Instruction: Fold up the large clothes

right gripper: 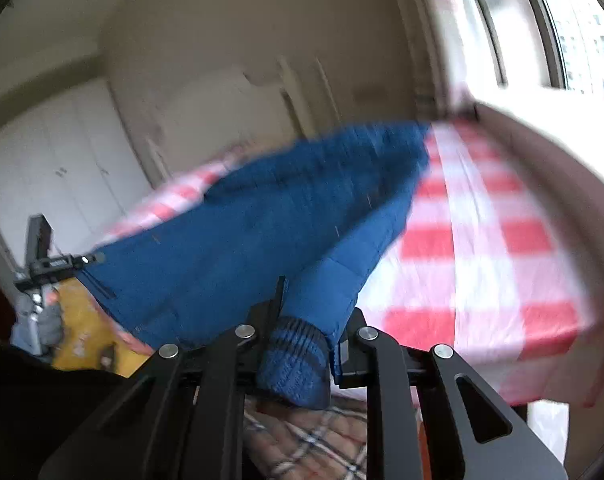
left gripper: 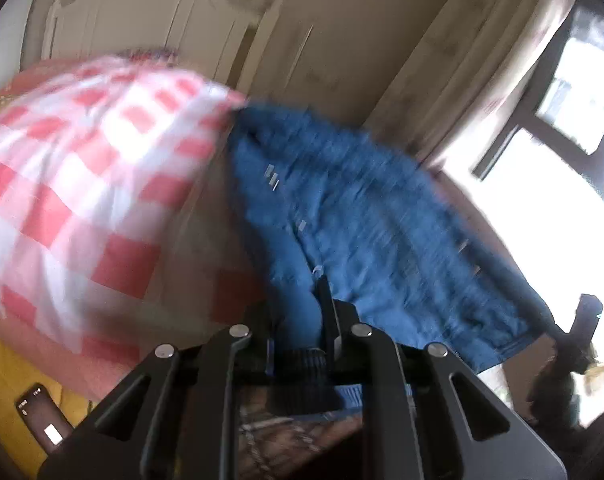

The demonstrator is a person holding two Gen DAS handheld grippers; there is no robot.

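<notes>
Pinching a ribbed cuff (left gripper: 307,376) apiece, the left gripper (left gripper: 302,320) and right gripper (right gripper: 313,320) clamp the blue jacket (left gripper: 361,220) — its body stretches away between them, lifted above the red-and-white checked bed (right gripper: 481,240), motion-blurred — a phone (left gripper: 42,420) lies at lower left.

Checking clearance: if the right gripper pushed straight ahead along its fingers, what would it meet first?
The blue jacket itself: the right gripper is shut on its ribbed cuff, and the sleeve and body stretch ahead. Beyond lies the red-checked bedcover; blur leaves depth unclear.
</notes>
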